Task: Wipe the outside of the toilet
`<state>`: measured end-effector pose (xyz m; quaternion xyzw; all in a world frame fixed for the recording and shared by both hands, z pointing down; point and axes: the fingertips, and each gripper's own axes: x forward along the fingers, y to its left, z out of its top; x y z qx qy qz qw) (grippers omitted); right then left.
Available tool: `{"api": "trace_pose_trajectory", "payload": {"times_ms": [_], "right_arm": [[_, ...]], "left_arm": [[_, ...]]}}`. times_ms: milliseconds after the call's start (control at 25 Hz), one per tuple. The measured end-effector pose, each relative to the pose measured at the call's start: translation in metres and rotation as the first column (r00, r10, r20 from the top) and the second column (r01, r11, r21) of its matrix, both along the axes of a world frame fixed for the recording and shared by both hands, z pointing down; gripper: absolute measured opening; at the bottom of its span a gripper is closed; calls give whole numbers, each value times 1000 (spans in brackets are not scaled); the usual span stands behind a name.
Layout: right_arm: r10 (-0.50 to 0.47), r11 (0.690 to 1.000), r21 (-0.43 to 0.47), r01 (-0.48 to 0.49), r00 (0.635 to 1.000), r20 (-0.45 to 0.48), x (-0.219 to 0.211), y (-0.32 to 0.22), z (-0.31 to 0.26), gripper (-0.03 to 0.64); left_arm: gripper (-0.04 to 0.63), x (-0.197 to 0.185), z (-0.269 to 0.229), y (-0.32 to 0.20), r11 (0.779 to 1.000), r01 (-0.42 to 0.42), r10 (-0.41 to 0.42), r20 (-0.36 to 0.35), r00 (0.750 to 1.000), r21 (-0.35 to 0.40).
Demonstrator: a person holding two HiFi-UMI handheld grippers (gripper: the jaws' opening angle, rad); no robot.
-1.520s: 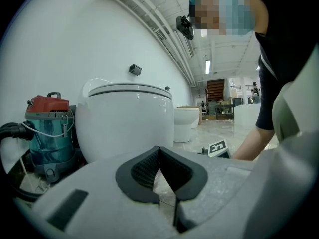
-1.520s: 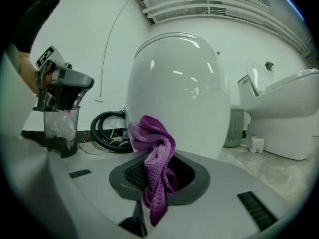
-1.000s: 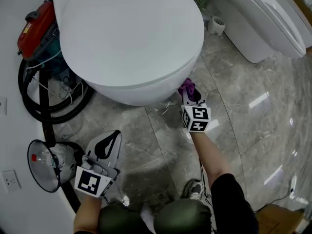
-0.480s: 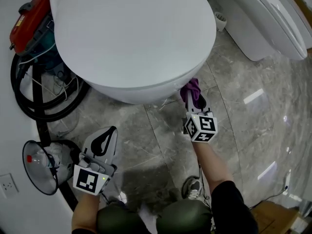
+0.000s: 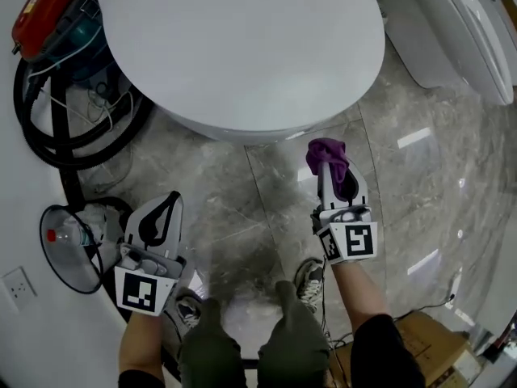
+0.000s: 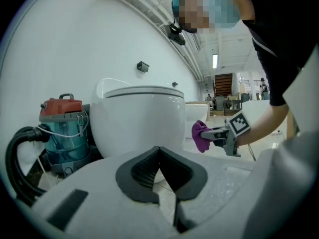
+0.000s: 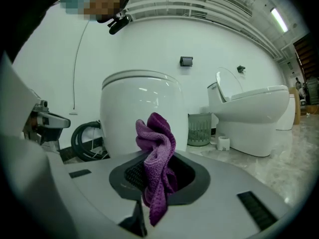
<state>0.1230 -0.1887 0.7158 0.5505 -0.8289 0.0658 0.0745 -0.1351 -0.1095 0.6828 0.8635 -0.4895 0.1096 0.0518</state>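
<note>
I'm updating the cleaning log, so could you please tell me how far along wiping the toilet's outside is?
Done: no telling; the toilet shows neither streaks nor wet patches. In hand: the right gripper is shut on the purple cloth, held clear of the bowl's front. The left gripper is shut, empty. Left: probably bringing the cloth against the bowl's outside.

Your head camera looks steeply down from above, with the toilet (image 5: 242,47) at 12 o'clock. The camera on your left gripper (image 5: 166,204) sits low, facing the toilet, with your right gripper (image 6: 209,132) at 3 o'clock. The right gripper's camera faces the same toilet close up; all three views share it.
</note>
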Motion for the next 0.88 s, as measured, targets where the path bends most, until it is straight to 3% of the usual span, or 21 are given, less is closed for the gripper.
{"api": "trace_pose_trajectory", "payload": {"times_ms": [360,600,880], "right_arm": [[65,990,-127,-59,997,49,10,80,-113,66],[106,979,-184,-91,992,72,20,109,-203,66],[130,974,-199,-107,986,108,27,107,-318,66]], "left_arm": [[0,-22,-107,42,994,108,-108,-27,994,-20],[0,1,-189,58,993,73,-77,-45,996,-92],[0,14,-303,44,991,105,-110,-70,991,-80]]}}
